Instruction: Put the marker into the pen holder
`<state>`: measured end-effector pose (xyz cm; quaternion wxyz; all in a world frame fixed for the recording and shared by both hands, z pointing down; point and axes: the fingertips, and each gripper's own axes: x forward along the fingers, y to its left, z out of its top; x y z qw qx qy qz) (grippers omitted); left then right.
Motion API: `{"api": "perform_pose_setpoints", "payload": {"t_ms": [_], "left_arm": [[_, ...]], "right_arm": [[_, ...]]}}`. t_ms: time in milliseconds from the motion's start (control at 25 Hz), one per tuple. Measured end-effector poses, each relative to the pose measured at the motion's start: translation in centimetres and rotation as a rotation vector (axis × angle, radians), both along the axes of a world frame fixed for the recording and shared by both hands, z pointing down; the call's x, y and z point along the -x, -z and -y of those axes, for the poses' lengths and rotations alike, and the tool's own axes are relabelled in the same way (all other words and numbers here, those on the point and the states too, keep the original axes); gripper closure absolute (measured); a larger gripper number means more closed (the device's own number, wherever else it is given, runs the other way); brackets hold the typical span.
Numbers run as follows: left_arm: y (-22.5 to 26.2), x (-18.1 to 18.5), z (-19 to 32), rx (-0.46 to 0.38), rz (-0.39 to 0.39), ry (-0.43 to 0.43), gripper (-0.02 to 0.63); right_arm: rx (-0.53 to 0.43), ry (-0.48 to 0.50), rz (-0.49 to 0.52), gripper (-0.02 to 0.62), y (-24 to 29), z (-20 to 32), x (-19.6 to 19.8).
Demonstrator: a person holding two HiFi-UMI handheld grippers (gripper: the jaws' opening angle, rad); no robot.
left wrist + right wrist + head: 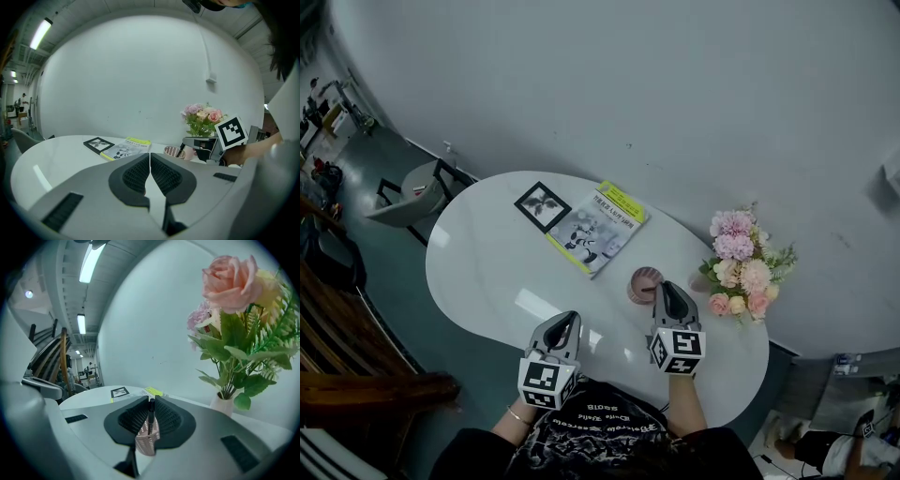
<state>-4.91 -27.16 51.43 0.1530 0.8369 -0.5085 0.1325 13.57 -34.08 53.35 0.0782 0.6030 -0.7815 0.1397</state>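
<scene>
Left gripper (570,319): fingers are pressing together with nothing between them, over the desk's (487,272) near edge.
Right gripper (151,401): fingers are gripping the marker (151,414), holding it upright.
Marker: lower end is dipping into the pen holder (146,442).
Pen holder: pink mesh cup, standing on the desk, just ahead of the right gripper.
Flower bouquet (742,262): standing right of the holder.
Magazine (598,228), picture frame (542,205): lying flat, farther back.

On the white table (487,272), a framed picture (543,206) lies at ten o'clock from the magazine (598,228), flowers (745,267) at three, seemingly a chair (408,195) at nine.
</scene>
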Motion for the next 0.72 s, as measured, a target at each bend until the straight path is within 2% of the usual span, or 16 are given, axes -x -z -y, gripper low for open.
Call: {"api": "perform_pose_setpoints", "payload": {"t_ms": [720], "left_arm": [[-0.4,-0.2,-0.1,0.008,0.023,-0.004,0.58]], "right_arm": [[0.02,-0.044,0.099,0.528,-2.0,0.2,-0.6]]}}
